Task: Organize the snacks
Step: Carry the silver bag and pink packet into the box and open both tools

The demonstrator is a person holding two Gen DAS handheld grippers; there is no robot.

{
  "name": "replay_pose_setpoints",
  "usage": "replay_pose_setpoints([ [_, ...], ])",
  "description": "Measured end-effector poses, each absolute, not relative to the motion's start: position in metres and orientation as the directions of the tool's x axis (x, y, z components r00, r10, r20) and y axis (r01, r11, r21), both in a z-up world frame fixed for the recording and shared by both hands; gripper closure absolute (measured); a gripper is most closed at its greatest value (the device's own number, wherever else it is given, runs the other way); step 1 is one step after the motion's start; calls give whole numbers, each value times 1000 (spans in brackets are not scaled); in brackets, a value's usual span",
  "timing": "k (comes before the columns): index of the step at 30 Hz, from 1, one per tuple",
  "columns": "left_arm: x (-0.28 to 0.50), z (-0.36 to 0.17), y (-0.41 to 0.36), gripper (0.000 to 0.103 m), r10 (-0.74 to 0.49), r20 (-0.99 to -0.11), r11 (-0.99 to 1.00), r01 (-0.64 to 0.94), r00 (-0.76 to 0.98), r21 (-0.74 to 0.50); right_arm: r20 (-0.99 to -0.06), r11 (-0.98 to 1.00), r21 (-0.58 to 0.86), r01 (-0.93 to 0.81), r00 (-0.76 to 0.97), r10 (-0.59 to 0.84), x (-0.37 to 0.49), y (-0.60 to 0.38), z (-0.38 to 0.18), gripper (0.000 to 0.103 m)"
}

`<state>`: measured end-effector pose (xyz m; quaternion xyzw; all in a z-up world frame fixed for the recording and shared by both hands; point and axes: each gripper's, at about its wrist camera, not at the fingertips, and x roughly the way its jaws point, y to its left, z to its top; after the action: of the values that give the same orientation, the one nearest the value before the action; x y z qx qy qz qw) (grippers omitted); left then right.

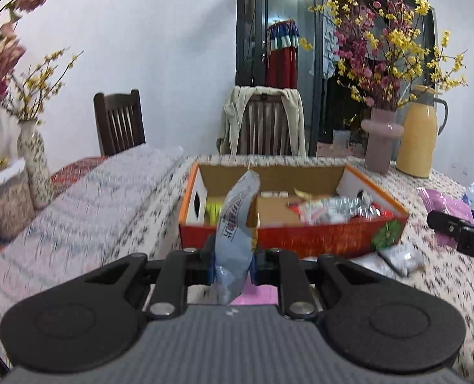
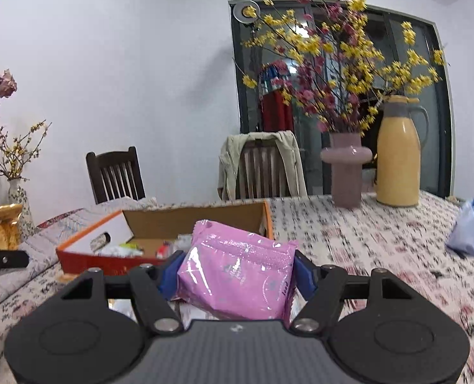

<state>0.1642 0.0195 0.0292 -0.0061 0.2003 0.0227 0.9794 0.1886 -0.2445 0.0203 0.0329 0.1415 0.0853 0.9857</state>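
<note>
Pink foil packet (image 2: 237, 272) is clamped in the right gripper (image 2: 235, 276), jaws closed on both its sides, held short of the open cardboard box (image 2: 160, 233). The left gripper (image 1: 232, 265) pinches a silver-blue packet (image 1: 235, 224) upright just before the box's red front wall. Recommended: lift each packet over the box wall, lower it into free space inside, then release; avoid squeezing harder.
</note>
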Motion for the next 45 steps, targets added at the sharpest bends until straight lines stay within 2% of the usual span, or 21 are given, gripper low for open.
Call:
replay_pose_setpoints([
  [17,275,62,20,84,78,-360,993,-103,930,-50,-229,980,52,-191,953,198,281,-207,55,34],
  [25,314,36,28,84,89,-391,989,-127,916,-70,-252,978,55,-203,945,210,324,-184,38,34],
  [31,321,20,28,84,75,-428,992,-113,901,-64,-313,978,29,-204,928,203,338,-177,18,33],
  [33,319,18,27,76,82,-430,991,-121,899,-64,-324,980,35,-196,925,196,339,-178,15,32],
  [35,315,18,28,43,83,-416,989,-125,906,-75,-337,980,41,-197,920,199,339,-180,14,26],
  [36,313,20,29,34,89,-406,988,-132,910,-78,-335,980,44,-193,921,197,338,-180,13,23],
  [37,310,21,30,17,98,-392,987,-141,915,-82,-334,980,48,-193,921,198,337,-181,13,13],
  [38,307,22,30,7,106,-377,985,-148,920,-85,-336,979,56,-194,920,201,336,-183,13,7],
  [39,304,24,31,1,114,-360,984,-156,926,-90,-333,979,65,-195,921,205,335,-184,13,0],
  [42,298,27,32,0,127,-328,980,-169,936,-105,-327,979,72,-191,923,204,332,-187,15,0],
  [45,300,26,29,0,140,-342,980,-179,929,-85,-320,978,73,-195,924,208,328,-188,17,0],
])
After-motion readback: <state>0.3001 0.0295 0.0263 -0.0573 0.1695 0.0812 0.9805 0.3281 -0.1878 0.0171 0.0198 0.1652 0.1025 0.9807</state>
